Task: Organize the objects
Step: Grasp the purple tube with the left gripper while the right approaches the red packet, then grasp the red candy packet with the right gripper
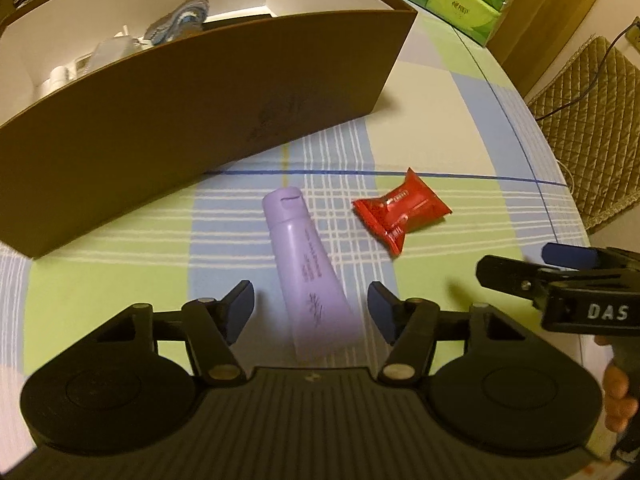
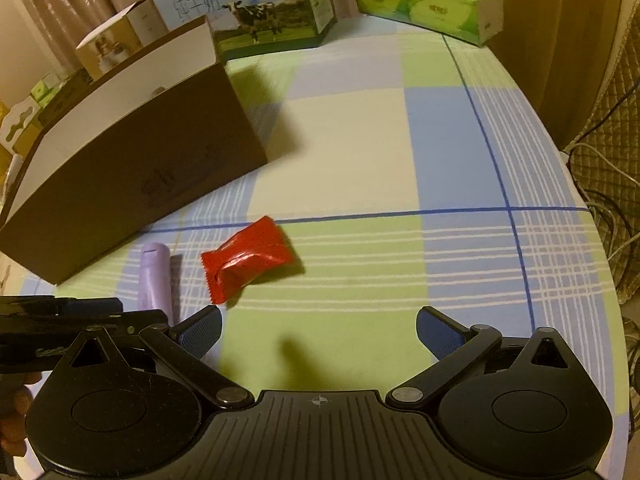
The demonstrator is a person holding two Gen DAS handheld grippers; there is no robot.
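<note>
Now the left gripper (image 1: 311, 312) has its jaws open astride the purple tube (image 1: 308, 276) lying on the bench (image 1: 440, 128); closing on its flat tail may let it slip. Right gripper (image 2: 319, 332) gapes empty near the red packet (image 2: 248, 264).

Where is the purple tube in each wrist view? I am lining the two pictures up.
Left wrist: the purple tube lies low centre, between the left gripper fingers.
Right wrist: purple tube at lower left, partly hidden.
Shared landmark: the red packet, beside the tube.
</note>
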